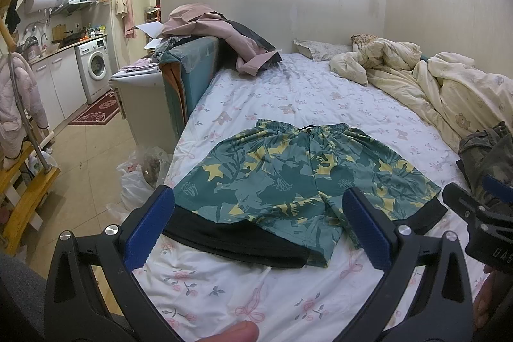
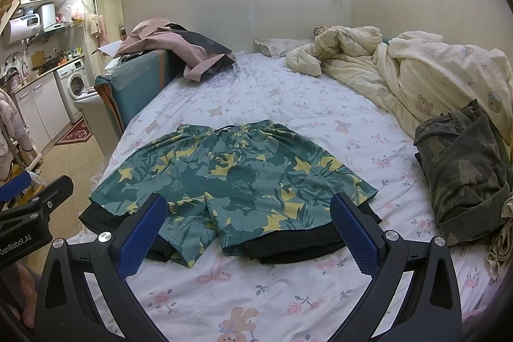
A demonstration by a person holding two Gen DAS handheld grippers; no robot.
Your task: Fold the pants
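A pair of green shorts with a yellow leaf print and a black inner lining (image 1: 298, 178) lies flat and spread on the flowered bed sheet (image 1: 224, 287), waistband away from me, leg hems toward me. It also shows in the right wrist view (image 2: 237, 181). My left gripper (image 1: 258, 207) is open and empty, held above the sheet just short of the leg hems. My right gripper (image 2: 248, 213) is open and empty, also just short of the hems. The right gripper shows at the right edge of the left wrist view (image 1: 481, 213).
A camouflage garment (image 2: 461, 172) lies on the bed to the right. A rumpled cream quilt (image 2: 400, 66) fills the far right. Pink clothes (image 2: 179, 44) are piled on a teal sofa arm at the far left. The bed's left edge (image 1: 179, 146) drops to the floor with plastic bags (image 1: 141, 175).
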